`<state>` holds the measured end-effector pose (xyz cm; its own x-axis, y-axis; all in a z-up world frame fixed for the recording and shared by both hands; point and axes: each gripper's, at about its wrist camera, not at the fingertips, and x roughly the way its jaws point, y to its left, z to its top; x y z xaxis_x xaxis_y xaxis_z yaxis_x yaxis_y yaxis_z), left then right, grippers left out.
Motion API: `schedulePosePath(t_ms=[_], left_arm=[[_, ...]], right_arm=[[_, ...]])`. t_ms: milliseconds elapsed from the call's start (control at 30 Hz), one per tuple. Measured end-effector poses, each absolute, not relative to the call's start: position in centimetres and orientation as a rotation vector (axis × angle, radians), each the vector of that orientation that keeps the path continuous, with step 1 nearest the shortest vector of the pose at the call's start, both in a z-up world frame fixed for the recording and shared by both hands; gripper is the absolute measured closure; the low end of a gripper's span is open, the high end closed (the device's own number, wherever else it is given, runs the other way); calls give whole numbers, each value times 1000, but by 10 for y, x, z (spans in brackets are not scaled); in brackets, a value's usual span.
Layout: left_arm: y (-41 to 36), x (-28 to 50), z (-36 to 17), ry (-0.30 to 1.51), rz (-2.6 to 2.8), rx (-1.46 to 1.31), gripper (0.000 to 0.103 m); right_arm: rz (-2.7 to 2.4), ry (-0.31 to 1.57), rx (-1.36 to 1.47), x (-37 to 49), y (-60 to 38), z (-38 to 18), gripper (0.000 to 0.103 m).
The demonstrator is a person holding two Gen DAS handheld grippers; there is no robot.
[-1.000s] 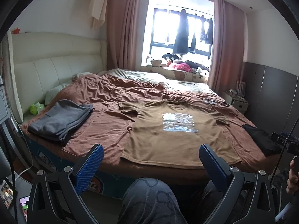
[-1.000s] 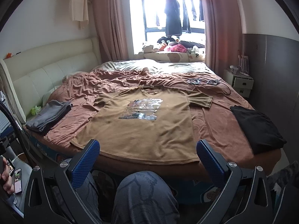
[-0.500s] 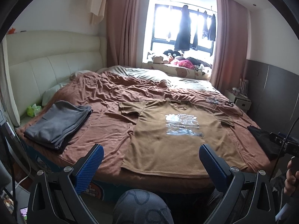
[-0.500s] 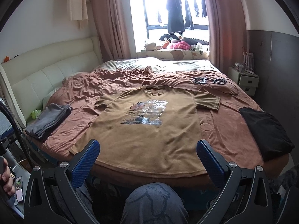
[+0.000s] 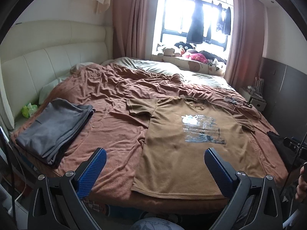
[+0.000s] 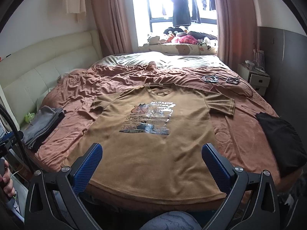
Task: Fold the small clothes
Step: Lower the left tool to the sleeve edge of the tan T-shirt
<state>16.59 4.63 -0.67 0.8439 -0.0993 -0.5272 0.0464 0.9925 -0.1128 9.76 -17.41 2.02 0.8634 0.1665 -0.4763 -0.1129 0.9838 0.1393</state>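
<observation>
T-shirt (image 6: 153, 134) hem lies along bed (image 6: 239, 134) edge.

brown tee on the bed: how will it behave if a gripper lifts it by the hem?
The brown T-shirt lies flat and thin, so it will probably drape and sag, not hold shape. It looks light. On the rumpled blanket it may drag rather than slide. Both grippers, left gripper and right gripper, are open.

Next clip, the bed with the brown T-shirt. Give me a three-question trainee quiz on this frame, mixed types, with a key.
1. True or false: the brown T-shirt lies flat, print side up.
2. The grey folded pile sits on which side of the T-shirt: A left, B right?
3. Fill in: both the left gripper and right gripper are ____ and hold nothing.

Key: 1 true; 2 A; 3 open.
</observation>
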Motion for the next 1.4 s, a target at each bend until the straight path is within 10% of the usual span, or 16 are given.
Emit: schedulePosePath(t_ms=[800,1200,1400], left_arm=[[89,379,-34,680,-69,-205,2],[122,489,-53,741,-86,-258,18],[139,544,-68,780,-88,-299,24]], right_arm=[[211,588,85,302,-155,20,0],[295,599,62,389,-141,21,0],[342,625,34,436,-117,15,17]])
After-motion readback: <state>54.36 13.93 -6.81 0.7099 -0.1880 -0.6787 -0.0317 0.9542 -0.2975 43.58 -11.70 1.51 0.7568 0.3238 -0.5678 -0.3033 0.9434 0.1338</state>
